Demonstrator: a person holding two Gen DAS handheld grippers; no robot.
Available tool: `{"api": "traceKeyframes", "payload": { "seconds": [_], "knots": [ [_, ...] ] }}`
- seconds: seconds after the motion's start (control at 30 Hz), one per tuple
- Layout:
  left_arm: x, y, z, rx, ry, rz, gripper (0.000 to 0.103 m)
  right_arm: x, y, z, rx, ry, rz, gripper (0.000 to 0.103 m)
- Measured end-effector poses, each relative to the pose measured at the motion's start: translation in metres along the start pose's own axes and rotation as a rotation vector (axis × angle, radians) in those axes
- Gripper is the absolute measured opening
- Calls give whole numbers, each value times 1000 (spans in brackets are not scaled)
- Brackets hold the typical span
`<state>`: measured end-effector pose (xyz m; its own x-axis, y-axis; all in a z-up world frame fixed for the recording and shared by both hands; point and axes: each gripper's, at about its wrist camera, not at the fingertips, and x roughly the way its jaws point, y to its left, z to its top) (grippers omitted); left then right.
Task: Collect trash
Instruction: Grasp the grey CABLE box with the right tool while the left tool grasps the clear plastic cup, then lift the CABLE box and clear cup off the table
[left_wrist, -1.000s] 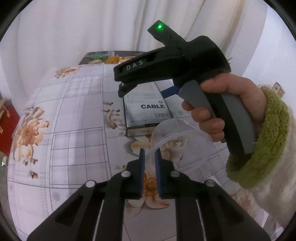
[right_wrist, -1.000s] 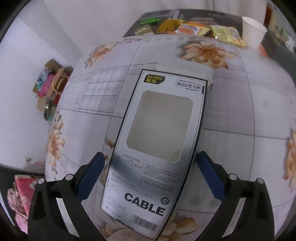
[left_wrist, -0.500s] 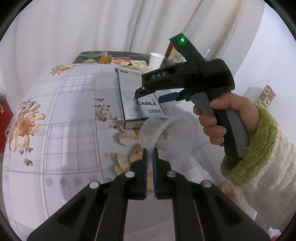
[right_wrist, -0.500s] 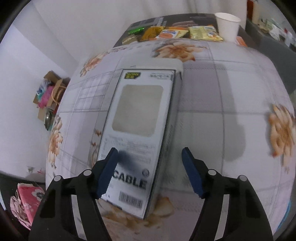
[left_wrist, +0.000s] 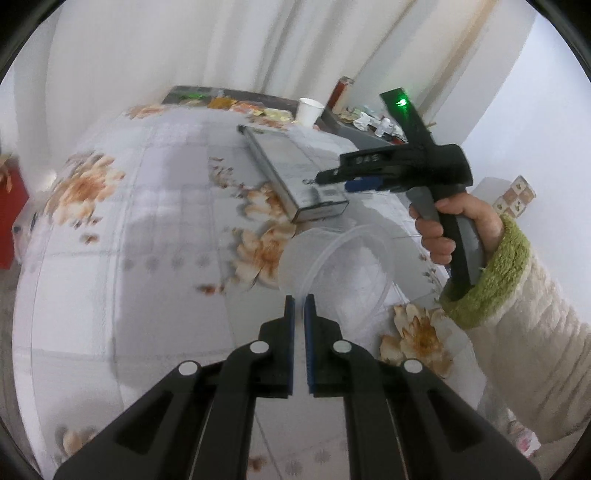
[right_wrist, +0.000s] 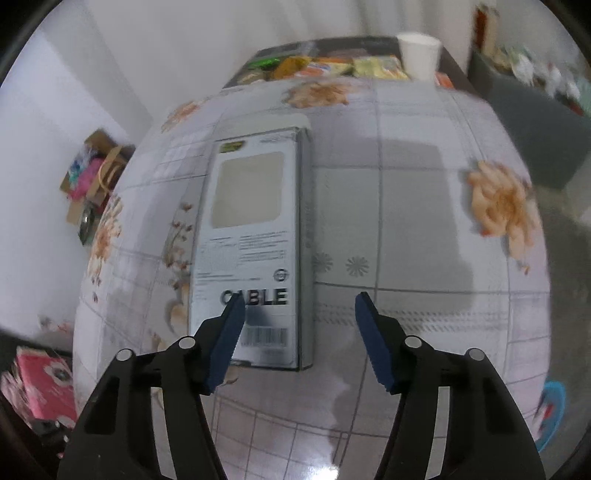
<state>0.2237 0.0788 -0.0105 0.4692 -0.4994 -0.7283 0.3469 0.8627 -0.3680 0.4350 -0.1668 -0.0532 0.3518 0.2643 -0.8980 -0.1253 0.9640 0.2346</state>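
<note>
My left gripper (left_wrist: 299, 301) is shut on the rim of a clear plastic cup (left_wrist: 332, 262), which it holds tilted above the floral tablecloth. A grey box marked CABLE (right_wrist: 255, 236) lies flat on the table; it also shows in the left wrist view (left_wrist: 291, 173). My right gripper (right_wrist: 299, 314) is open and empty, hovering over the near end of the box, its left finger above the box and its right finger past the box's right edge. In the left wrist view the right gripper (left_wrist: 332, 179) hangs over the box's near right corner.
A white paper cup (right_wrist: 419, 55) and several snack packets (right_wrist: 332, 66) sit at the table's far end. A dark cluttered side table (left_wrist: 369, 125) stands right of it. A box of bags (right_wrist: 96, 173) lies on the floor to the left.
The right gripper has pulled back toward the box's near end and shifted right, its jaws narrower than a second ago. The left gripper, still holding the cup, has swung its view left.
</note>
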Motion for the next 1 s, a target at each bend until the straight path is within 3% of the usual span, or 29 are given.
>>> {"api": "traceKeyframes", "payload": {
  "seconds": [0.07,0.17,0.3,0.43,0.53,0.57,0.7,0.8,1.0],
  "knots": [
    [-6,8,-3,-40,9,-14,5,-4,10,2,-40,-2,9,88],
    [-14,12,-7,-73,13,-31,5,0,34,7,-146,-7,-42,95],
    [-21,12,-12,-101,31,-60,5,26,54,12,-251,50,-153,95],
    [-20,12,-14,-136,58,-99,5,52,55,13,-255,107,-232,95],
    [-18,12,-15,-146,69,-109,5,55,47,13,-216,102,-187,90],
    [-17,12,-15,-146,71,-112,5,54,44,13,-202,97,-183,82],
    [-13,13,-13,-152,78,-120,5,45,36,7,-181,88,-178,80],
    [-11,16,-13,-168,85,-127,5,35,29,-12,-186,82,-182,79],
    [-10,18,-16,-200,115,-166,5,-4,11,-88,-178,75,-159,79]
  ]
}}
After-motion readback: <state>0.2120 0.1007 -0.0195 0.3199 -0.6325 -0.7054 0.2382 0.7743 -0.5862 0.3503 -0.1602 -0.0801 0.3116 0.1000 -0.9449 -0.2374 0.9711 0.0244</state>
